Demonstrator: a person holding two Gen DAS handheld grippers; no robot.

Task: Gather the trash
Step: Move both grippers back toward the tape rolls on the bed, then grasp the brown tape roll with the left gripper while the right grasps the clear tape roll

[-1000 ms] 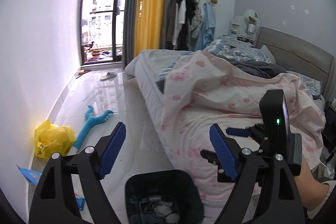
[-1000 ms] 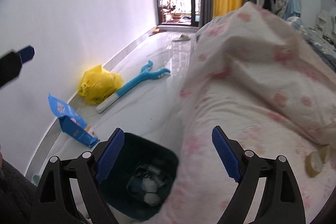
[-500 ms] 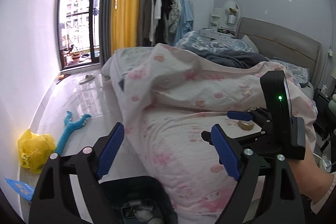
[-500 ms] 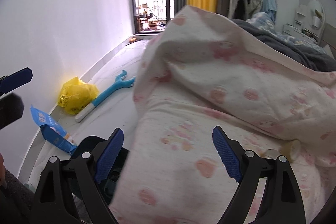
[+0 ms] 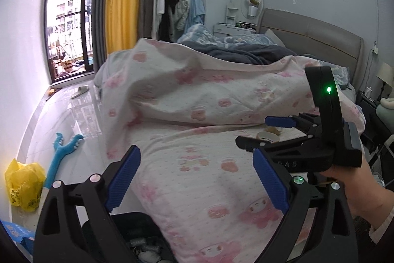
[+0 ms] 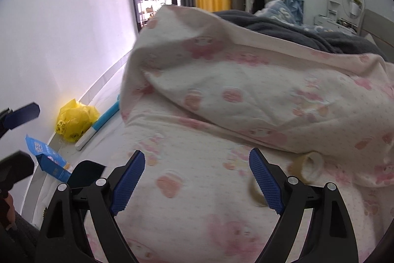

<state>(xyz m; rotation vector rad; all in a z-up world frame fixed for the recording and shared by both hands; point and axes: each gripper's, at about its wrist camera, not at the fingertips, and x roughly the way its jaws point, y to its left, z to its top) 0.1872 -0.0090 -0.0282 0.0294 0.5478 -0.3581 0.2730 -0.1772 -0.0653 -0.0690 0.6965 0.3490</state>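
Both grippers are over the bed right now. Left gripper (image 5: 197, 179) has its jaws spread wide with nothing between them, just hanging above the pink-print bedsheet (image 5: 197, 164) near the bed's foot end. Right gripper (image 6: 197, 179) is the same deal, jaws wide apart and holding nothing; you can also see it from the left camera (image 5: 256, 132) with the person's right hand (image 5: 354, 179) wrapped round the handle

The trash it's pointing at: a tape roll (image 6: 311, 165) lying on the sheet right at the folded edge of the quilt (image 6: 246, 90), just past the right gripper's right-hand finger. There's a second yellowish thing (image 6: 256, 191) tucked right against that same finger, too blurry to tell what it is. From the left camera the tape roll (image 5: 267, 136) sits between the right gripper's fingertips, not touching as far as I can tell

Trash bin (image 5: 138, 233) is on the floor against the foot corner of the bed, under the left gripper, with some white crumpled stuff in it. Only its dark rim (image 6: 86, 171) peeks out in the right view

Over by the wall on the floor: yellow plastic bag (image 6: 73, 120), a blue carton (image 6: 46, 157) near the bin, and a blue long-handled tool (image 5: 64, 152) next to the bag
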